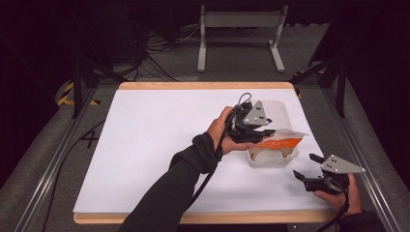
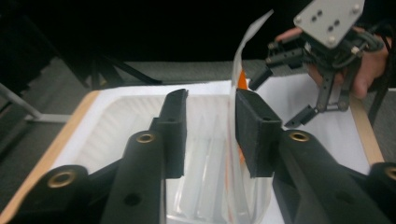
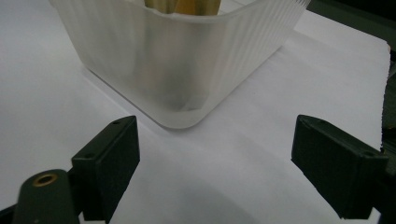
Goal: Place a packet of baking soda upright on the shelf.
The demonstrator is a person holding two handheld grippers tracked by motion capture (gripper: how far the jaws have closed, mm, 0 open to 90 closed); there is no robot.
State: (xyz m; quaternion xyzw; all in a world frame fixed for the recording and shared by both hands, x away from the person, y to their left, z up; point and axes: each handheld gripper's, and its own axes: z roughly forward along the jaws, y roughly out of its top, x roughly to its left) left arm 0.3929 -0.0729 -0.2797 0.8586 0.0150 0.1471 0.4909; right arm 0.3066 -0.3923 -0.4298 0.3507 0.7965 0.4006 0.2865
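A translucent ribbed plastic tub (image 1: pixel 273 160) stands on the white tabletop (image 1: pixel 154 145) at the right. My left gripper (image 1: pixel 263 133) hovers over the tub, its jaws parted. An orange and clear plastic packet (image 1: pixel 286 141) sticks out of the tub to the right. In the left gripper view the left gripper (image 2: pixel 210 100) is open; the packet (image 2: pixel 243 51) stands upright between the jaws, against the right-hand one, above the tub (image 2: pixel 130 105). My right gripper (image 1: pixel 304 165) rests open near the front right edge. In the right gripper view the right gripper (image 3: pixel 215 140) faces a tub corner (image 3: pixel 187 60).
Past the packet in the left gripper view the right gripper (image 2: pixel 273 103) shows in a hand. A wooden border (image 1: pixel 203 85) edges the tabletop. Cables and a metal stand (image 1: pixel 239 34) lie on the floor behind. Dark frame rails (image 1: pixel 53 154) run along both sides.
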